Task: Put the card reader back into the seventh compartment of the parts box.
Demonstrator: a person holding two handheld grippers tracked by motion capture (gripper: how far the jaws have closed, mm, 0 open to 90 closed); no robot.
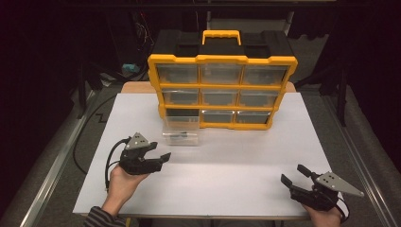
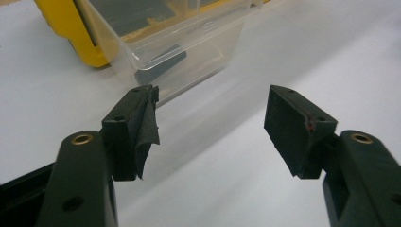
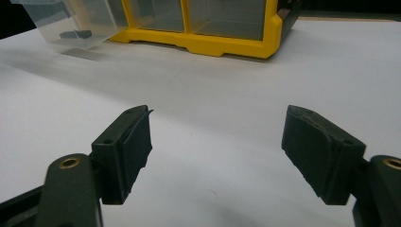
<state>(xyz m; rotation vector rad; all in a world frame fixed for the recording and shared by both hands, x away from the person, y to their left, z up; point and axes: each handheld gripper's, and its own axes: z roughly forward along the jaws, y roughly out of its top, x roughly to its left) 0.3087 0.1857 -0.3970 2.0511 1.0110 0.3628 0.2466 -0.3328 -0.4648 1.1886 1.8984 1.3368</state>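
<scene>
On the white table (image 1: 246, 156), just before the yellow-framed organiser (image 1: 222, 90) with its black top and clear drawer fronts: a clear plastic drawer (image 1: 181, 131), box-shaped, thin-walled and glossy, pulled out of the bottom-left slot, long axis running from the cabinet toward the person, small dark parts inside. Near its front, slightly left: the left hand-held gripper (image 1: 160, 151), matte black, jaws spread apart, gripping nothing. Well apart, at the near right corner: the right hand-held gripper (image 1: 294, 173), likewise spread and empty.
</scene>
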